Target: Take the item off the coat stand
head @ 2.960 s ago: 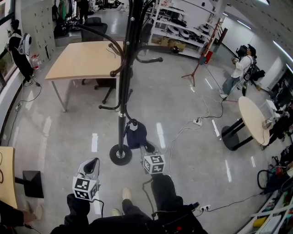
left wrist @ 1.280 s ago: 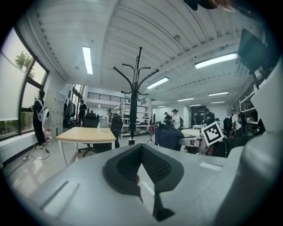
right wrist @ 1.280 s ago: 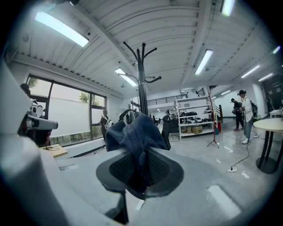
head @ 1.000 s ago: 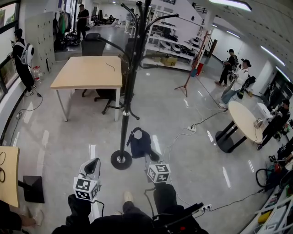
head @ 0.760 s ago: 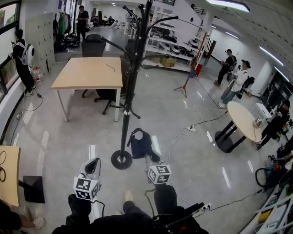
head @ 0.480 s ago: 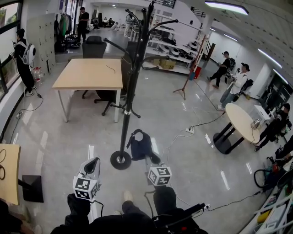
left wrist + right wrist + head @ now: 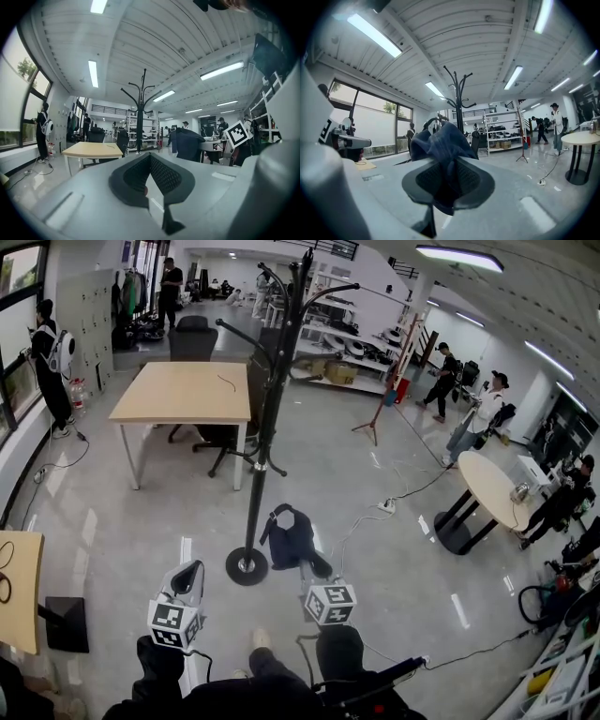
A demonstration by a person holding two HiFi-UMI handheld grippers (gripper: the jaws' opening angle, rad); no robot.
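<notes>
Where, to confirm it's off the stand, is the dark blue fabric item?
The dark blue fabric item hangs from the right gripper in the head view, right of the black coat stand's base.

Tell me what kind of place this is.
Most likely an open-plan lab or workshop office. It has metal storage shelving stocked with gear, work tables such as the wooden table, and power cables trailing across a polished floor.
</notes>
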